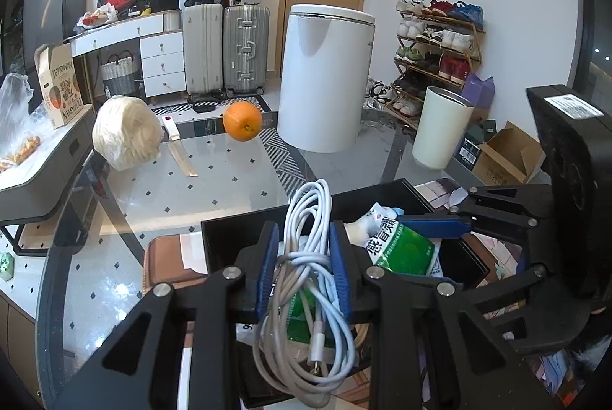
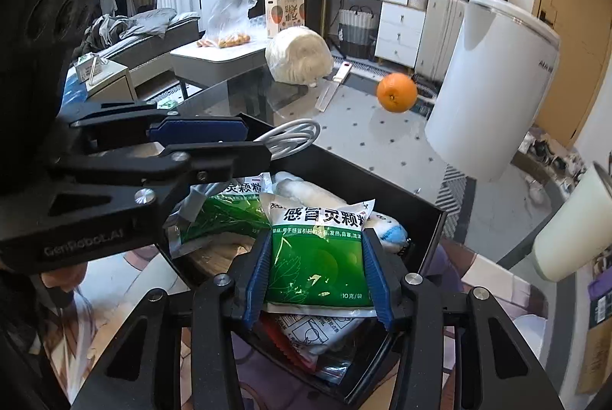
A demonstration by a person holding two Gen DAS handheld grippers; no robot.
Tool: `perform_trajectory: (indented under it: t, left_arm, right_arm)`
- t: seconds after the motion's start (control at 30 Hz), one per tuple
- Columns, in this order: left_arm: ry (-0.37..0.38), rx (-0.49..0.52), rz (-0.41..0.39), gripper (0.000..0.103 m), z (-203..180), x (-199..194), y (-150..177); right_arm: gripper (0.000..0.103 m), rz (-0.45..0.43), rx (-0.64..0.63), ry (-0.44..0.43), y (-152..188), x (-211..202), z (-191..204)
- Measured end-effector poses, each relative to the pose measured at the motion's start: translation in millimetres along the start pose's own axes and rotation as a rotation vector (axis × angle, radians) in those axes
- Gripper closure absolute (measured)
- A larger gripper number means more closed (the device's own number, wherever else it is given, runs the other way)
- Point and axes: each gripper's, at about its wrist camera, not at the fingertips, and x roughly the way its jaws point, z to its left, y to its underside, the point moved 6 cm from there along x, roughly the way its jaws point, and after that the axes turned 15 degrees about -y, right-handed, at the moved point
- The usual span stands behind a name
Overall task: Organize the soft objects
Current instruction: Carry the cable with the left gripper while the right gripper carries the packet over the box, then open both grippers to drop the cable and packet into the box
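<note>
A black open box (image 1: 244,222) (image 2: 432,218) sits on the glass table and holds soft items. My left gripper (image 1: 304,245) is shut on a coiled white charging cable (image 1: 310,218) above the box; the cable's loop (image 2: 294,138) shows past the left gripper in the right wrist view. My right gripper (image 2: 319,268) is shut on a green and white medicine sachet (image 2: 319,249), which also shows in the left wrist view (image 1: 405,245). A second green sachet (image 2: 222,211), a white plush toy (image 2: 386,226) and other packets lie in the box.
On the glass table (image 1: 214,165) lie a bagged cabbage (image 1: 126,132), a knife (image 1: 179,150) and an orange (image 1: 243,121). A tall white bin (image 1: 325,77) and a smaller cream bin (image 1: 440,130) stand beyond. A brown pad (image 1: 168,257) lies left of the box.
</note>
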Motion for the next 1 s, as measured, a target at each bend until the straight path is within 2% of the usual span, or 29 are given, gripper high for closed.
perform_trajectory:
  t: [0.27, 0.37, 0.43, 0.5, 0.63, 0.8, 0.83, 0.87, 0.93, 1.0]
  left_arm:
    - [0.011, 0.025, 0.027, 0.081, -2, 2, 10]
    - [0.029, 0.004, 0.041, 0.079, 1, 4, 9]
    - [0.023, 0.007, 0.043, 0.078, 0, 5, 9]
    - [0.020, 0.005, 0.041, 0.077, 0, 5, 9]
    - [0.016, -0.019, 0.041, 0.050, 4, 1, 9]
    - [-0.012, -0.029, 0.022, 0.045, 9, -11, 11]
    - [-0.018, -0.029, 0.017, 0.036, 10, -14, 11]
    - [-0.029, -0.031, 0.009, 0.021, 12, -17, 12]
    - [-0.055, -0.043, -0.034, 0.007, 16, -27, 13]
    - [-0.067, -0.054, -0.065, 0.002, 19, -36, 14]
  right_arm:
    - [0.056, 0.051, -0.019, -0.022, -4, 7, -4]
    - [0.049, 0.052, -0.033, -0.022, -5, 6, -3]
    - [0.040, 0.042, -0.042, -0.001, -6, 4, -3]
    - [0.036, 0.020, -0.048, 0.007, -5, -3, -2]
    - [0.025, -0.005, -0.047, 0.023, -2, -18, -3]
    - [0.015, -0.037, -0.020, 0.032, 4, -30, -3]
    - [0.011, -0.046, -0.007, 0.028, 6, -31, -3]
    - [0.009, -0.056, 0.001, 0.025, 7, -32, -2]
    - [0.001, -0.071, 0.030, 0.014, 12, -33, 0]
    - [0.001, -0.093, 0.043, 0.011, 15, -35, 3]
